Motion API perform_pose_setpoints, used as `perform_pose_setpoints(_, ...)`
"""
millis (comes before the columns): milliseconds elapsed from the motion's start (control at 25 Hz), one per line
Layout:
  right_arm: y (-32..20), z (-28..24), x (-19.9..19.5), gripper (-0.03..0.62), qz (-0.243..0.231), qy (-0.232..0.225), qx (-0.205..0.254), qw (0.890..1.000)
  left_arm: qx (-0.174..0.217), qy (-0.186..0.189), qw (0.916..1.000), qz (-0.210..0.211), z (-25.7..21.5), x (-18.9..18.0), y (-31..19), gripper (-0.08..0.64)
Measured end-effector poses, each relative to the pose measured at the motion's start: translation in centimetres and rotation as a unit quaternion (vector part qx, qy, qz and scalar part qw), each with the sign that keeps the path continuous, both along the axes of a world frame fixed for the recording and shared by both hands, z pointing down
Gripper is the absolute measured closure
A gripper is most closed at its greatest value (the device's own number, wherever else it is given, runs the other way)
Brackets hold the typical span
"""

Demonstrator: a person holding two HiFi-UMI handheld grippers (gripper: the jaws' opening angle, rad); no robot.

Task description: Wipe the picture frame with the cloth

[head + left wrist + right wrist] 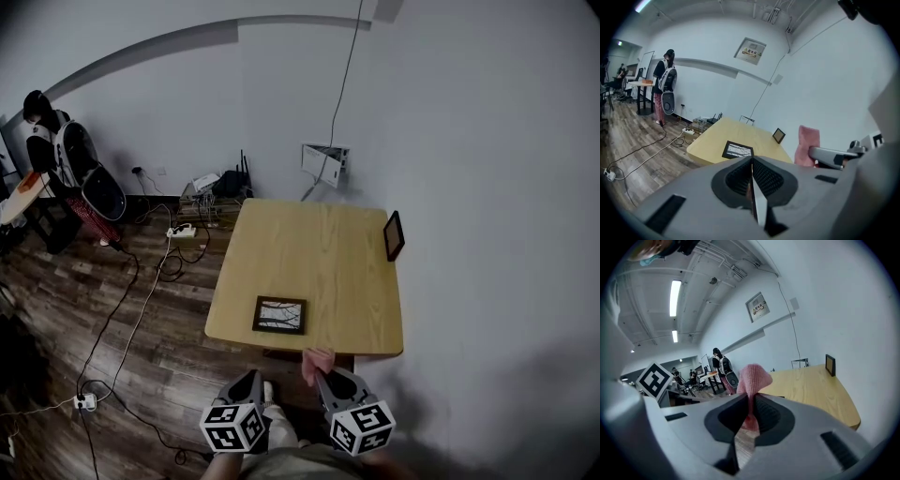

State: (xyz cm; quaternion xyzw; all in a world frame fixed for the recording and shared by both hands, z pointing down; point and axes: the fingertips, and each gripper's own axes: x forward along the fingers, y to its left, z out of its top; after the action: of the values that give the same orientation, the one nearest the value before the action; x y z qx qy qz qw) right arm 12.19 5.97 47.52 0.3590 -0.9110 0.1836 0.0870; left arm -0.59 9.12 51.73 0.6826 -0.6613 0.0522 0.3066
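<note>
Pink checked cloth (318, 362) pinched in right gripper (323, 378) | left gripper (251, 380) jaws together, empty | black rectangular picture frame (280, 315) flat on light wooden table (319, 244), 6 o'clock edge

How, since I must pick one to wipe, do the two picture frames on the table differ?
The near frame lies flat by the front edge of the table; the far frame stands upright at its right edge, beside the wall. The near frame shows a pale picture with dark branching lines; the far frame's picture cannot be made out. Both are rectangular with dark borders.
</note>
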Motion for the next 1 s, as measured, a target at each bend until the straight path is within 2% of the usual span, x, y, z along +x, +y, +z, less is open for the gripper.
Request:
perform_pose_setpoints(200, -4.3, 0.2, -2.6, 0.569, -0.005, 0.009, 0.001, 1.000, -0.015, -0.007, 0.9998, 0.013, 1.2, -2.3, -4.4, 0.555)
perform_pose_setpoints(480, -9.8, -0.5, -7.8, 0.569, -0.004, 0.019, -0.001, 1.000, -0.038, 0.006, 0.9979, 0.053, 2.0, -5.9, -10.4, 0.555)
perform_pose_setpoints(1000, -17.2, 0.9, -13.4, 0.569, 0.033, 0.030, -0.013, 0.999, -0.069, 0.014, 0.9878, 0.139, 4.0, -9.5, -17.9, 0.555)
